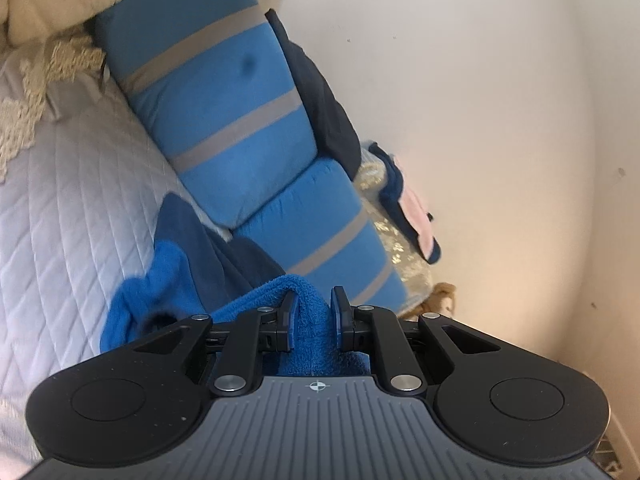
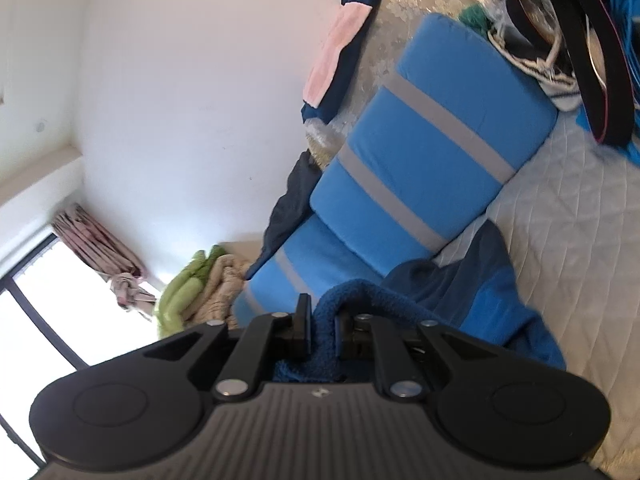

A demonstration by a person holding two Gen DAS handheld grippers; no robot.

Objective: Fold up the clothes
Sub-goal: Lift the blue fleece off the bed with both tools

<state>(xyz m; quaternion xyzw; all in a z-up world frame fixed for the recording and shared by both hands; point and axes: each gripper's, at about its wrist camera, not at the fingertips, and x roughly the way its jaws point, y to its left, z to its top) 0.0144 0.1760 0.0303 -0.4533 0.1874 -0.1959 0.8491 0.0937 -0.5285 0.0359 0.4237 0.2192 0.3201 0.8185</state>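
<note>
Your left gripper [image 1: 313, 308] and right gripper [image 2: 322, 324] each pinch a bunched edge of the blue fleece garment [image 1: 160, 280] between nearly closed fingers, lifting it over the near part of the quilted bed [image 1: 68, 200], just in front of the striped blue cushions [image 1: 224, 92]. The thick fabric could slip from either pinch if you pull the edges apart unevenly. The fisheye tilt blurs the far clutter, and most of the garment hangs hidden below the grippers.

Fuzzy, seemingly terry blue cloth [image 1: 308, 320]; quilted bedcover [image 1: 72, 200].
</note>
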